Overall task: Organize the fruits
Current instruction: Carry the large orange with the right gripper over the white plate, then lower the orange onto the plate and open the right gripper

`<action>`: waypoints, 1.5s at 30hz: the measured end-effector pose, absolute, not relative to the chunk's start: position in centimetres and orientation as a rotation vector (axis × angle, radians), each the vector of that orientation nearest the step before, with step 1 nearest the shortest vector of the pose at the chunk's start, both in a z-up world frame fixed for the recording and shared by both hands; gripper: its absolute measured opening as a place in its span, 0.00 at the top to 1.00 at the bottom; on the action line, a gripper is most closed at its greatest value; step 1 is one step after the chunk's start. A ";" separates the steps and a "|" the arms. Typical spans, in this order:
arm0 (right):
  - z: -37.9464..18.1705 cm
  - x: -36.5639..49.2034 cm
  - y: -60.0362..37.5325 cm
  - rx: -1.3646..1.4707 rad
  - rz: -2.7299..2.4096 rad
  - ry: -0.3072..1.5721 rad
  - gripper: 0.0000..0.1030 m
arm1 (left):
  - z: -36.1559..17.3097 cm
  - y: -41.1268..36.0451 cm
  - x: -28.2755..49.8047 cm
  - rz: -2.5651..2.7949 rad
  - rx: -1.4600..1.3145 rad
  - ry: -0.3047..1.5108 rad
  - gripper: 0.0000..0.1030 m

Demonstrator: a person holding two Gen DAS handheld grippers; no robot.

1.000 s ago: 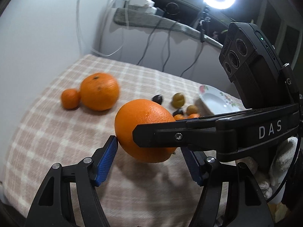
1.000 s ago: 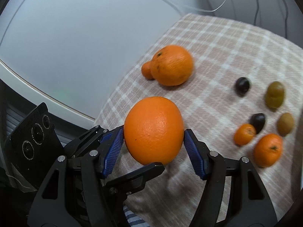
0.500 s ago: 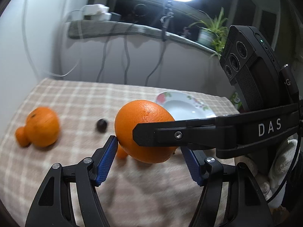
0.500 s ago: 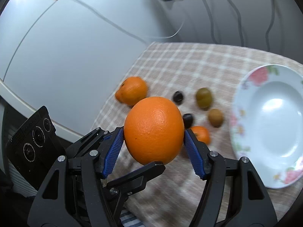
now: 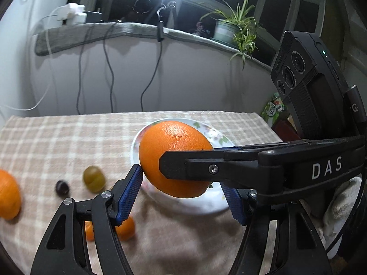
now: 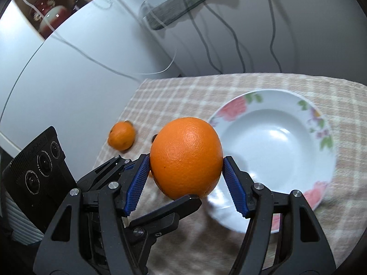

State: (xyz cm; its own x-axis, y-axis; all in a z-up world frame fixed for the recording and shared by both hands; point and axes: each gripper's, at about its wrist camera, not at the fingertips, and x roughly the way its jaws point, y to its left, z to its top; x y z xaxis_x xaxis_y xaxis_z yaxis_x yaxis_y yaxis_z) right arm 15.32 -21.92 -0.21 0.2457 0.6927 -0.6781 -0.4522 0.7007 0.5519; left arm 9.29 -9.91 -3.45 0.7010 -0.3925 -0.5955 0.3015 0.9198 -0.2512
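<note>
A large orange (image 5: 174, 151) (image 6: 186, 155) is held in the air between both grippers. My left gripper (image 5: 183, 192) is shut on it, blue pads at its sides. My right gripper (image 6: 186, 183) is shut on it too and crosses the left wrist view as a black finger marked DAS (image 5: 252, 169). A white flowered plate (image 6: 275, 142) lies on the checked cloth just behind and to the right of the orange; in the left wrist view the plate (image 5: 215, 135) is partly hidden behind it.
On the cloth lie another big orange (image 5: 6, 197) (image 6: 121, 135), a green fruit (image 5: 93, 178), a dark fruit (image 5: 62, 188) and small mandarins (image 5: 125, 229). A wall with cables (image 5: 110, 73) stands behind the table; a potted plant (image 5: 231, 27) sits on the sill.
Both grippers have swung right with the orange, from over the loose fruits to in front of the plate. The grip has not changed.
</note>
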 end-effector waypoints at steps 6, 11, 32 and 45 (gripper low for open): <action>-1.4 17.5 -23.7 0.291 0.750 1.085 0.34 | -4.4 -11.3 12.1 -0.414 -0.142 0.736 0.34; -2.3 18.9 -24.9 0.305 0.719 1.098 0.34 | -5.3 -12.2 13.9 -0.426 -0.135 0.765 0.34; -3.8 21.7 -25.8 0.261 0.650 1.120 0.33 | -6.6 -14.0 16.9 -0.395 -0.058 0.816 0.35; -1.8 20.6 -26.4 0.227 0.594 1.044 0.21 | -6.0 -12.8 15.9 -0.364 -0.038 0.788 0.35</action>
